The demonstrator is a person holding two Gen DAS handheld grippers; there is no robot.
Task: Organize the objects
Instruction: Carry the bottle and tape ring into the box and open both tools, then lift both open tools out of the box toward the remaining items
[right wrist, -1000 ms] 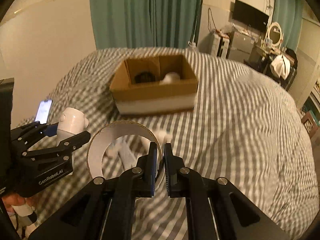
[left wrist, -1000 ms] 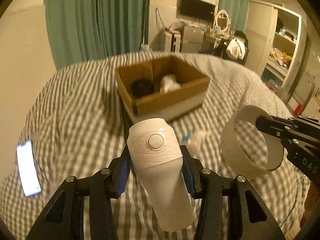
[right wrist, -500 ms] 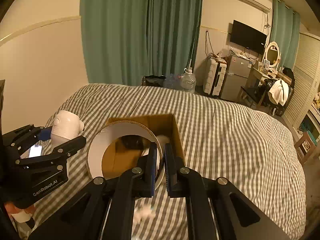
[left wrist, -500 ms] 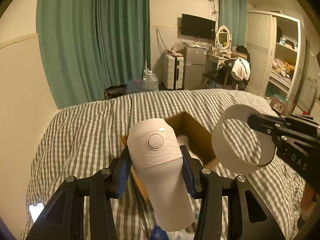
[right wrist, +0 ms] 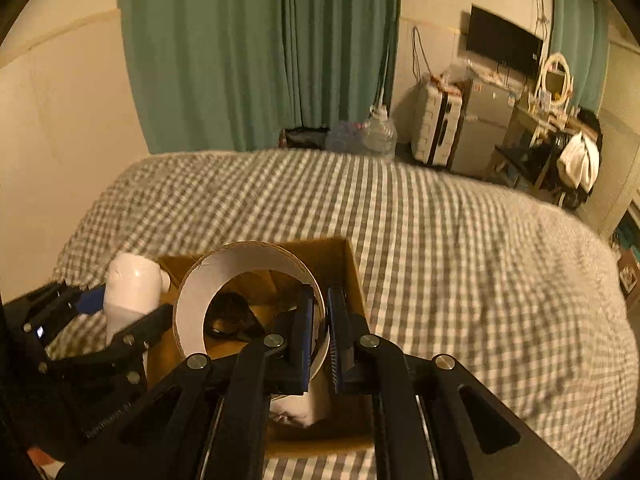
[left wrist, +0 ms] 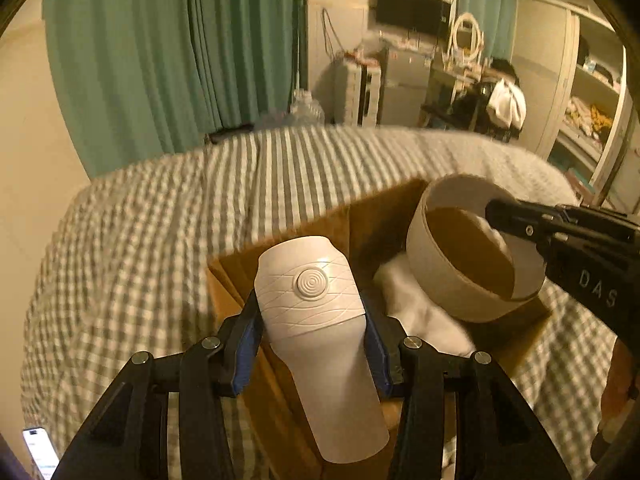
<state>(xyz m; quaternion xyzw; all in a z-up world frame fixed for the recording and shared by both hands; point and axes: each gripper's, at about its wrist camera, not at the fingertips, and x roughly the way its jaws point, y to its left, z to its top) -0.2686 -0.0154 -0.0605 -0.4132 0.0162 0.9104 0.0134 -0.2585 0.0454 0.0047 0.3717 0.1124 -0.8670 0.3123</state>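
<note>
Both grippers hang over the open cardboard box (right wrist: 352,268) on the checked bedspread (right wrist: 460,248), positioned for a drop inside. Left gripper (left wrist: 312,328) clamps the white bottle (left wrist: 316,312) by its sides; right gripper (right wrist: 318,344) pinches the wall of the cardboard ring (right wrist: 208,280), leaving its opening unobstructed.

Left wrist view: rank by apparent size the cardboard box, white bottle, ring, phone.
1. cardboard box, partly hidden.
2. white bottle and ring: not ranked; the bottle sits much nearer the camera, in the left tongs.
3. phone, cut off at the edge.
</note>
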